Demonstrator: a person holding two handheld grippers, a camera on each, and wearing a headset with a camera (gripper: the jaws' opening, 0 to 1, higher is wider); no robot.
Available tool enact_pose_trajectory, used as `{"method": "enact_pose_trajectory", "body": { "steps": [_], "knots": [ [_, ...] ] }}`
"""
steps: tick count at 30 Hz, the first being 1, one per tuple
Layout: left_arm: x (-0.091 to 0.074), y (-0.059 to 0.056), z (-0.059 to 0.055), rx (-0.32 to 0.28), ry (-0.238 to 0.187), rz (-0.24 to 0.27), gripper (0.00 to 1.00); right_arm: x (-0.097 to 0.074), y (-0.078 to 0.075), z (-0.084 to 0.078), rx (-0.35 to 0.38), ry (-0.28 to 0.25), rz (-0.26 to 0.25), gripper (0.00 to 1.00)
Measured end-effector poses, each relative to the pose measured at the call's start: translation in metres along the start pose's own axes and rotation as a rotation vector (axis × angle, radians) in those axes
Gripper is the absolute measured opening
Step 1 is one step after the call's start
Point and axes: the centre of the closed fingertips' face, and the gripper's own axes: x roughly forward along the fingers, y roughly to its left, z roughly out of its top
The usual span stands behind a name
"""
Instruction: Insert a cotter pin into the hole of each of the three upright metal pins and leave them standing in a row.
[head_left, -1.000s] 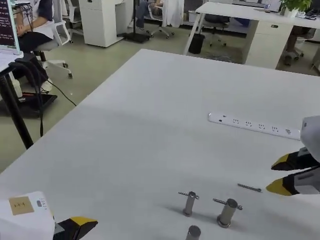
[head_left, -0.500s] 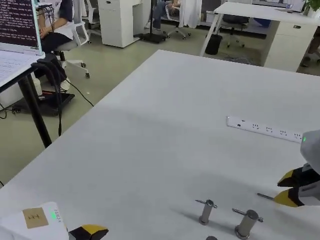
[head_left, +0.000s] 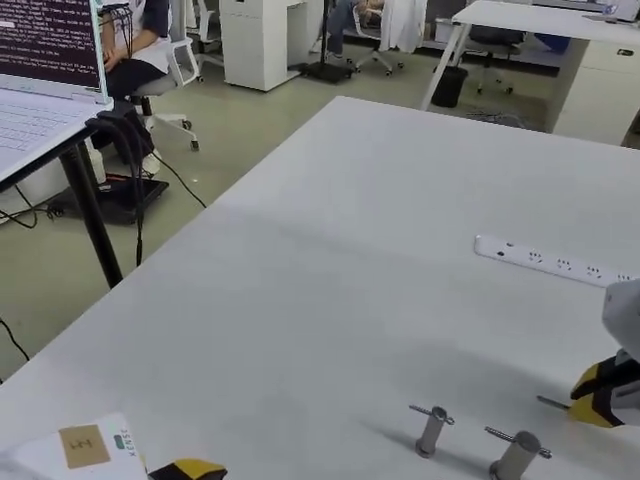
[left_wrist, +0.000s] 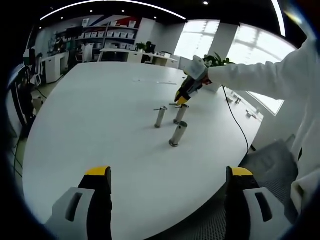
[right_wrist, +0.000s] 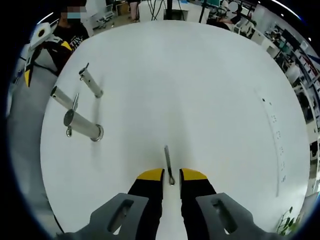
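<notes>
Right now the right gripper (right_wrist: 171, 175) sits low over the white table (right_wrist: 200, 75). Its yellow-tipped jaws are a narrow gap apart, and the looped end of a loose cotter pin (right_wrist: 168, 162) lies between the tips. Bare table shows on either side of that end, so the jaws flank it without clamping it. The pin lies flat, with its straight end pointing away from the gripper.

In the head view, two upright metal pins (head_left: 432, 430) stand side by side just to the left of the right gripper. Each has a cotter pin pushed crosswise through its top. In the left gripper view a third metal pin (left_wrist: 176, 134) stands near them, closer to that camera, and its top looks bare.

The left gripper (left_wrist: 168, 172) has its jaws spread wide with nothing between them. It is over the near part of the table, well apart from the three pins. A white power strip (head_left: 550, 262) lies on the table beyond the pins
</notes>
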Motion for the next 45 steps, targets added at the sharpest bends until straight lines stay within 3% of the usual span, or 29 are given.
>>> {"method": "enact_pose_trajectory", "body": {
  "steps": [5, 6, 8, 15, 19, 22, 28, 30, 35, 45],
  "knots": [
    [0.0, -0.001, 0.0, -0.008, -0.002, -0.002, 0.94, 0.0, -0.003, 0.004, -0.054, 0.025, 0.0, 0.06],
    [0.0, -0.001, 0.0, -0.008, 0.0, -0.003, 0.93, 0.0, -0.001, 0.004, -0.064, 0.031, 0.018, 0.04],
    [0.0, -0.001, -0.001, -0.003, 0.007, -0.005, 0.93, 0.0, 0.003, 0.004, -0.054, 0.054, 0.048, 0.0],
    [0.001, -0.004, -0.005, -0.006, 0.024, -0.014, 0.92, 0.001, 0.004, 0.003, -0.193, 0.158, 0.044, 0.0],
    [0.002, -0.004, -0.005, -0.004, 0.03, -0.015, 0.91, 0.002, 0.004, 0.003, -0.214, 0.2, 0.046, 0.0],
    [0.002, -0.003, -0.003, 0.006, 0.019, -0.008, 0.88, 0.003, 0.003, 0.002, -0.213, 0.212, 0.075, 0.0],
    [0.006, -0.005, 0.002, 0.013, 0.009, -0.015, 0.87, 0.001, 0.001, 0.003, -0.144, 0.182, 0.113, 0.0],
    [0.009, -0.007, 0.001, 0.017, 0.016, -0.021, 0.87, 0.002, 0.002, 0.003, -0.118, 0.182, 0.112, 0.0],
    [0.019, -0.015, -0.008, 0.017, 0.046, -0.053, 0.87, 0.002, 0.003, 0.003, -0.132, 0.203, 0.089, 0.0],
    [0.025, -0.027, -0.005, 0.068, 0.06, -0.092, 0.87, 0.002, 0.003, 0.003, -0.101, 0.213, 0.069, 0.0]
  ]
}}
